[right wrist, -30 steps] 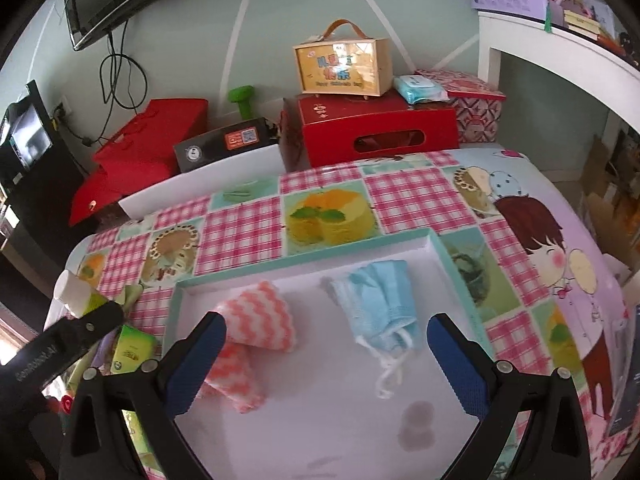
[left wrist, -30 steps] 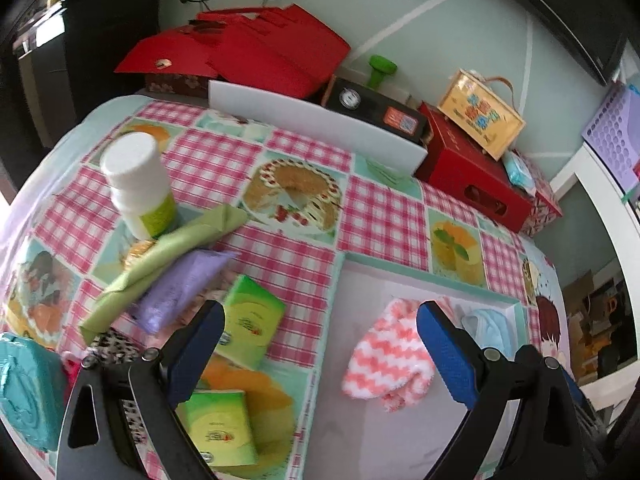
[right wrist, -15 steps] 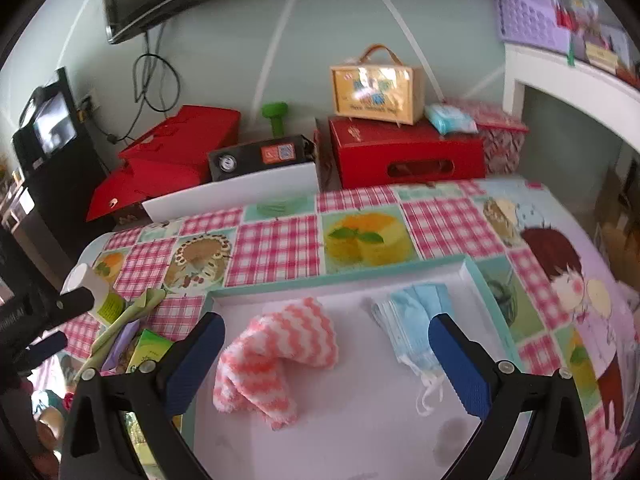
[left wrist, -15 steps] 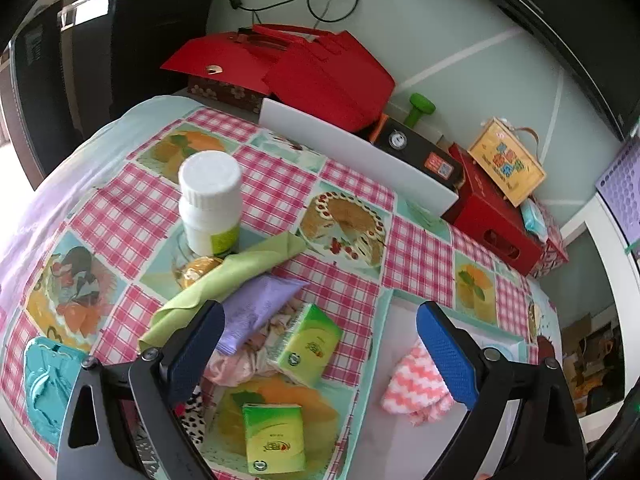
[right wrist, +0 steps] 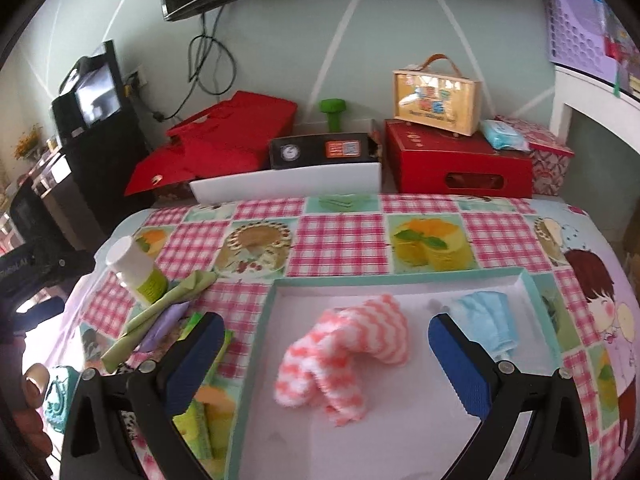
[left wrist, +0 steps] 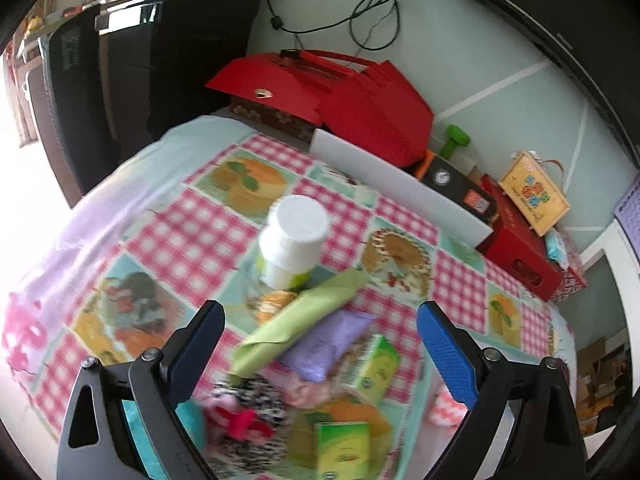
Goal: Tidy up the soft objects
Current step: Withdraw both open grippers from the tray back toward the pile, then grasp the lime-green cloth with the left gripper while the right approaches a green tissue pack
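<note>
My left tongs (left wrist: 318, 344) hang spread wide and empty above the pile at the left end of the desk (left wrist: 208, 240), which is covered in a pink checked cloth with cake pictures. Between their blue pads I see a rolled green cloth (left wrist: 300, 316) lying tilted across a purple pouch (left wrist: 328, 346), its upper end just beside a white bottle (left wrist: 294, 240) with a white cap. Near the pouch sit two green tissue packs, one (left wrist: 374, 364) tilted on its edge and one (left wrist: 342, 450) closer to me, with a black-and-white patterned fabric (left wrist: 248, 400) and something pink and red bunched beside them; that part is blurred. A teal item (left wrist: 188, 424) shows behind my left finger. My right tongs (right wrist: 324, 344) are also spread apart, holding nothing, above the tray (right wrist: 256, 340) with the teal rim. In the tray lies a pink-and-white zigzag towel (right wrist: 348, 356), folded over itself, and well to its right a light blue face mask (right wrist: 490, 320) near the tray's far right corner. Behind the desk stand red boxes (right wrist: 456, 160), a white board (right wrist: 288, 184) and a yellow case (right wrist: 436, 100) with a handle.
</note>
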